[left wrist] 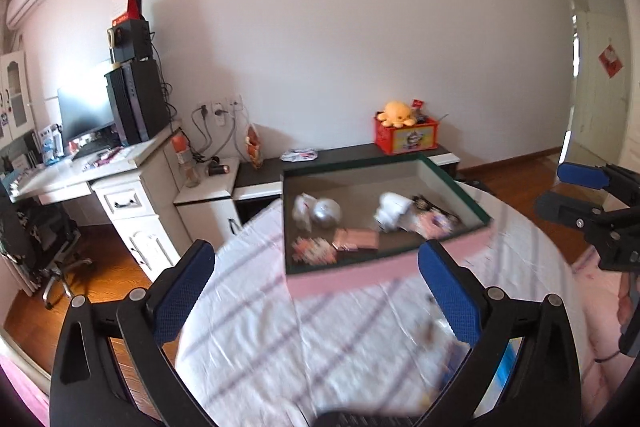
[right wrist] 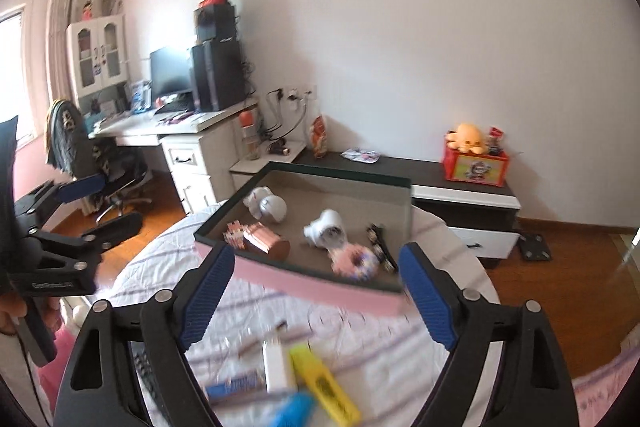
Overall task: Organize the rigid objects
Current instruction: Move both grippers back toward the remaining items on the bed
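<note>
A pink-sided open box (left wrist: 352, 283) with a dark green rim sits on the bed; it also shows in the right wrist view (right wrist: 320, 285). Inside lie a silver ball (left wrist: 327, 213), a white toy (left wrist: 390, 211), a copper-coloured tin (right wrist: 266, 241), a beaded ring (right wrist: 356, 263) and other small items. My left gripper (left wrist: 316, 291) is open and empty above the bedsheet, near the box's front. My right gripper (right wrist: 316, 293) is open and empty above the box's front edge. Loose items lie on the sheet below it: a yellow highlighter (right wrist: 324, 383), a white charger (right wrist: 276, 367), a blue object (right wrist: 294, 409).
The bed has a white sheet with purple stripes (left wrist: 248, 327). Beyond it stand a white desk (left wrist: 100, 171) with computer gear, a low dark cabinet (right wrist: 420, 171) with a red box and plush octopus (right wrist: 470, 141), and an office chair (right wrist: 92, 155) on wooden floor.
</note>
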`<state>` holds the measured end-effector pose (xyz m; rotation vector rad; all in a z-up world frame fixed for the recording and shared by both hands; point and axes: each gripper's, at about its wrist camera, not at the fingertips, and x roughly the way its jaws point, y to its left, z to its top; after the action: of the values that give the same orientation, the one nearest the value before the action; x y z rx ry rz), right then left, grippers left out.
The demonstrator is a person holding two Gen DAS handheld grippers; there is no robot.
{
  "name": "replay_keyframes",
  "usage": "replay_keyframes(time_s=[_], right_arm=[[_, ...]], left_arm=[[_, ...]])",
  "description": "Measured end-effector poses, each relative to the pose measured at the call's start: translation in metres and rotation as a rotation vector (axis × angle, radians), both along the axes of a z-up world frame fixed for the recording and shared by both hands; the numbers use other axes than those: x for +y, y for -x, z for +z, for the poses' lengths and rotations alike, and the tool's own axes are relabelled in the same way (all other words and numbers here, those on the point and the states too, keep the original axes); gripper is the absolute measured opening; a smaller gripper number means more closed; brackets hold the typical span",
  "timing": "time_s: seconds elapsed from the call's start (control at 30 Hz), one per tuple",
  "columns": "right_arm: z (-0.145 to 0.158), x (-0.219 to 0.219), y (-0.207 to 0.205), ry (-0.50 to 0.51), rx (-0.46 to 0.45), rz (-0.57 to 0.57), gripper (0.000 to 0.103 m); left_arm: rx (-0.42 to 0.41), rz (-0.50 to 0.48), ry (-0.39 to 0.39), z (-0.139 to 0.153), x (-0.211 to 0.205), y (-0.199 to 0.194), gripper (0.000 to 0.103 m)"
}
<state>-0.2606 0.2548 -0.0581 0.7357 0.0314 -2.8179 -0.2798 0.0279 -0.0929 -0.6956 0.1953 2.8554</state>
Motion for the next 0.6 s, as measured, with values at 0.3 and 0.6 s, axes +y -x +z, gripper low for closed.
replay_keyframes(time_s=[0.3,0.6], right_arm=[[-0.014,0.025,-0.083,0.033,0.082,-0.124,0.103],[-0.024,0.022,-0.113,0.016,0.068,-0.128,0.103]], left_arm=[[0.023,0.024,-0.072,-0.015,-0.011,-0.082,0.103],[0.003,-0.009,-0.059,-0.03,-0.005,-0.113,0.103]])
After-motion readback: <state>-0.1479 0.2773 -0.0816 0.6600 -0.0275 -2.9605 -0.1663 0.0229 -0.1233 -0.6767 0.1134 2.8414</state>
